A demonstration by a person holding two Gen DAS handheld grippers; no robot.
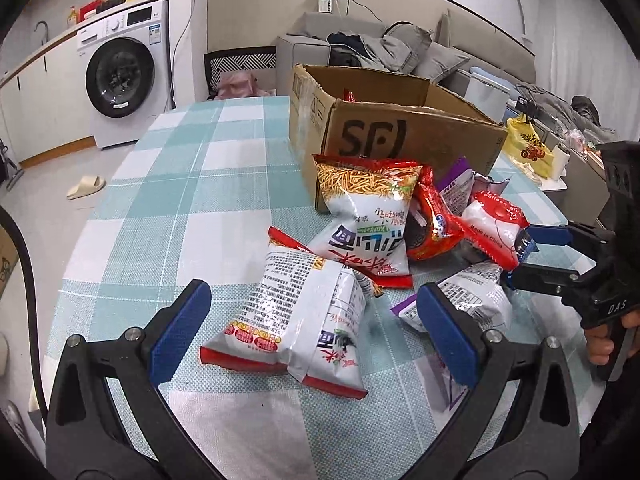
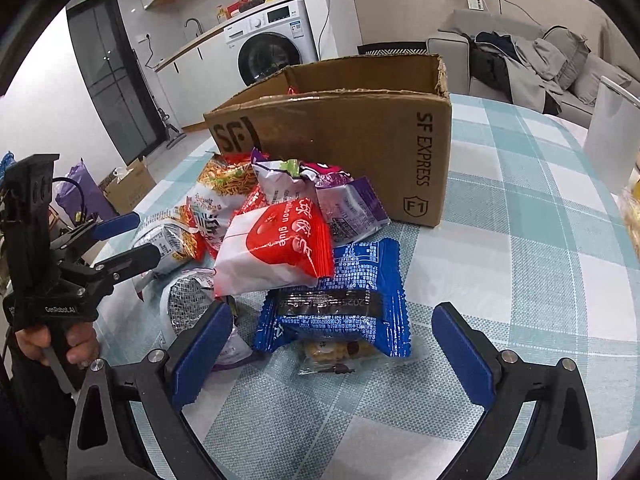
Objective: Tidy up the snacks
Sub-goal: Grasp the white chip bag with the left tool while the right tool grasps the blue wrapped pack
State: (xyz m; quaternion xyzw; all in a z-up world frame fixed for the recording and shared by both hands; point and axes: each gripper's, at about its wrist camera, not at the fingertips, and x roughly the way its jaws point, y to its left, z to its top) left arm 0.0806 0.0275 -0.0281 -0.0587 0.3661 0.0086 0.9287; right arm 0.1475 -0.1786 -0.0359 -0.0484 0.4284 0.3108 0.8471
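Observation:
A pile of snack bags lies on the checked tablecloth in front of an open cardboard box [image 1: 400, 136], which also shows in the right wrist view [image 2: 360, 128]. My left gripper [image 1: 316, 332] is open, its jaws on either side of a white and red noodle-snack bag [image 1: 296, 320] lying label-side down. My right gripper [image 2: 328, 348] is open around a blue biscuit packet [image 2: 340, 296]; it also shows from the side in the left wrist view [image 1: 524, 252]. A red and white packet [image 2: 276, 248] lies on the pile behind the blue one. A second noodle-snack bag [image 1: 364, 216] leans against the box.
Purple and white bags [image 2: 316, 188] lie against the box. The table [image 1: 168, 168] extends left of the pile, and its right part shows in the right wrist view [image 2: 520, 220]. A white container [image 2: 612, 124] stands at the table's far right. A sofa and washing machine are behind.

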